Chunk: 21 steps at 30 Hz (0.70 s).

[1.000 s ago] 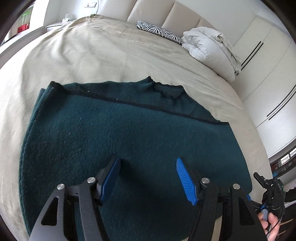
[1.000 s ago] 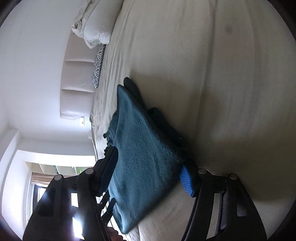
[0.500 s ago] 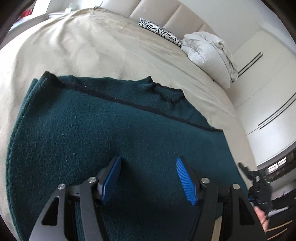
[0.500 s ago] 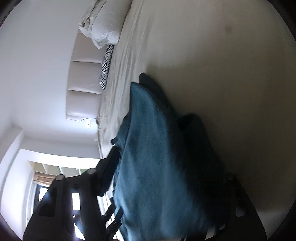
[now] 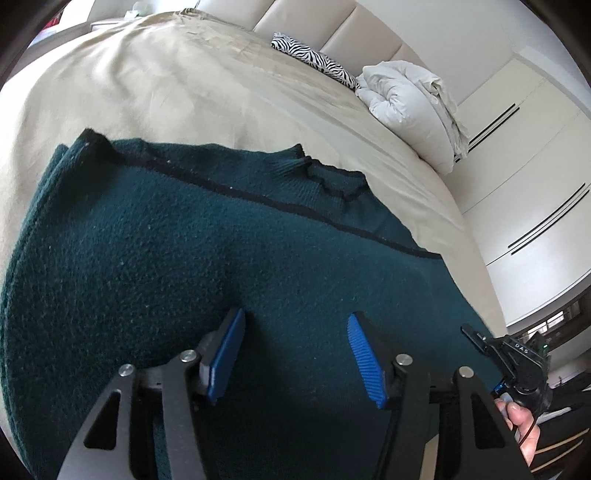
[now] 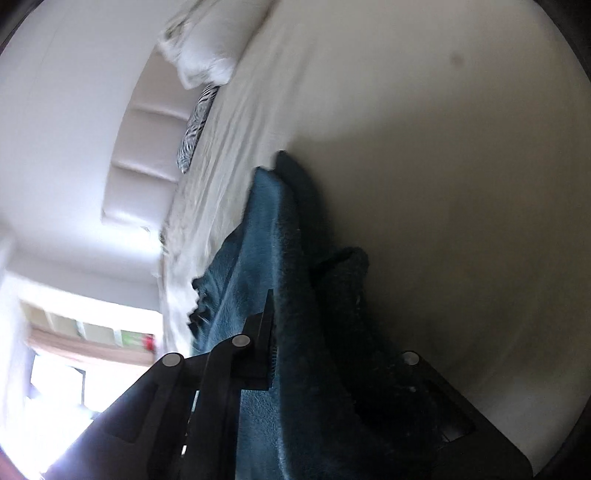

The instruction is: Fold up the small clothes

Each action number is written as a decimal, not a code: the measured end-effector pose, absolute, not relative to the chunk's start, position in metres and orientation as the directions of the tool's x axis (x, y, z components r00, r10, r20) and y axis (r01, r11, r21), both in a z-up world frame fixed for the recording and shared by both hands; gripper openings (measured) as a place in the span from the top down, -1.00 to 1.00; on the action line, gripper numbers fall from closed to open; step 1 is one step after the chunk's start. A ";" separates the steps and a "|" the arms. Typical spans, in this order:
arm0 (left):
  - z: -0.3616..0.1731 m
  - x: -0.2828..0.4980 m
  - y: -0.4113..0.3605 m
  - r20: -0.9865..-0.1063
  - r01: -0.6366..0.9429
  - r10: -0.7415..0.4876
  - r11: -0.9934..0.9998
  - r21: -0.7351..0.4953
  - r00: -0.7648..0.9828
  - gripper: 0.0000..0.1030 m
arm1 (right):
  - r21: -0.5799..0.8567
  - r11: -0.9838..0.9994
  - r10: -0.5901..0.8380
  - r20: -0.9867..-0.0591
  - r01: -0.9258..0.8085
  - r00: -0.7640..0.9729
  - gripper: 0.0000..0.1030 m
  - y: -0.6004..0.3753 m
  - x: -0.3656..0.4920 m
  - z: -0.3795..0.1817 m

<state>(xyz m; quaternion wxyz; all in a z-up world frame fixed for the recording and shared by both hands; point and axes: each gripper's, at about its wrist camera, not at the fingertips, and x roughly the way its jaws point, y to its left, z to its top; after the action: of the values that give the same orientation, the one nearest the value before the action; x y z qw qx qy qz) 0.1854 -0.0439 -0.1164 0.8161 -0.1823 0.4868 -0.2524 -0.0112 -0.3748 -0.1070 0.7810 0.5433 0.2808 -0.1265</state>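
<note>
A dark teal knitted sweater (image 5: 147, 240) lies spread flat on the beige bed (image 5: 184, 92), its neckline toward the headboard. My left gripper (image 5: 295, 317) sits low over the near part of the sweater. Its blue pads (image 5: 364, 354) are apart and its jaws are closing, with flat fabric between them and nothing pinched. In the right wrist view, the sweater (image 6: 258, 240) has a raised edge, and my right gripper (image 6: 295, 314) has its jaws closing on that edge. The fabric drapes over and hides one finger. A hand (image 5: 524, 424) holds that right gripper at the sweater's right edge.
A zebra-print pillow (image 5: 314, 59) and a bundled white duvet (image 5: 406, 103) lie at the head of the bed, by the padded headboard (image 5: 369, 26). White wardrobe doors (image 5: 535, 166) stand along the right. Bare sheet stretches beyond the sweater.
The right gripper's jaws have come together on the sweater's edge, and the fabric has lifted and bunched. The left gripper's pads have drawn slightly closer.
</note>
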 end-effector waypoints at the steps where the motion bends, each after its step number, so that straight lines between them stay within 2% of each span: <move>1: -0.118 0.186 -0.041 -0.697 0.228 -0.596 0.801 -0.554 0.398 -0.01 | 0.755 0.429 0.099 -0.584 0.495 0.805 0.79 -0.367 -0.006 -0.096; 2: -0.120 0.187 -0.039 -0.693 0.223 -0.600 0.797 -0.562 0.399 0.04 | 0.733 0.477 0.091 -0.590 0.485 0.802 0.79 -0.358 -0.001 -0.086; 4: -0.125 0.188 -0.032 -0.688 0.211 -0.605 0.792 -0.573 0.401 0.34 | 0.665 0.606 0.082 -0.598 0.437 0.797 0.79 -0.330 0.016 -0.058; 5: -0.128 0.189 -0.028 -0.682 0.202 -0.611 0.786 -0.585 0.401 0.42 | 0.626 0.667 0.081 -0.600 0.404 0.796 0.79 -0.313 0.023 -0.046; 7: -0.136 0.194 -0.016 -0.671 0.163 -0.628 0.766 -0.622 0.394 0.84 | 0.499 0.813 0.089 -0.615 0.300 0.783 0.79 -0.264 0.038 -0.021; 9: -0.147 0.199 0.000 -0.619 0.107 -0.696 0.692 -0.714 0.365 0.85 | 0.332 0.933 0.119 -0.650 0.139 0.751 0.79 -0.203 0.049 -0.011; 12: -0.150 0.200 0.019 -0.545 0.040 -0.763 0.593 -0.804 0.348 0.86 | 0.136 0.989 0.133 -0.720 -0.050 0.681 0.80 -0.131 0.059 -0.030; 14: -0.147 0.197 0.027 -0.506 0.013 -0.786 0.545 -0.838 0.355 0.64 | 0.056 0.994 0.104 -0.747 -0.093 0.657 0.80 -0.106 0.062 -0.048; 16: -0.142 0.194 0.034 -0.466 -0.007 -0.806 0.498 -0.867 0.365 0.25 | 0.035 0.994 0.094 -0.750 -0.104 0.654 0.80 -0.096 0.061 -0.056; 17: -0.140 0.193 0.037 -0.446 -0.014 -0.816 0.475 -0.880 0.369 0.14 | 0.026 0.995 0.086 -0.749 -0.100 0.657 0.80 -0.095 0.060 -0.058; 19: -0.135 0.192 0.043 -0.395 -0.032 -0.836 0.415 -0.909 0.381 -0.34 | 0.009 0.995 0.073 -0.742 -0.098 0.666 0.80 -0.093 0.059 -0.057; 21: -0.129 0.192 0.045 -0.344 -0.037 -0.854 0.359 -0.933 0.392 -0.62 | -0.010 0.995 0.061 -0.737 -0.101 0.673 0.80 -0.092 0.058 -0.056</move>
<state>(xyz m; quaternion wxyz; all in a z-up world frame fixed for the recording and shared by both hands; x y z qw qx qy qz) 0.1916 0.0445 -0.1286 0.6816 -0.4808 0.4633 -0.2993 0.0576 -0.0917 -0.0556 0.9143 -0.0249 0.4019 0.0442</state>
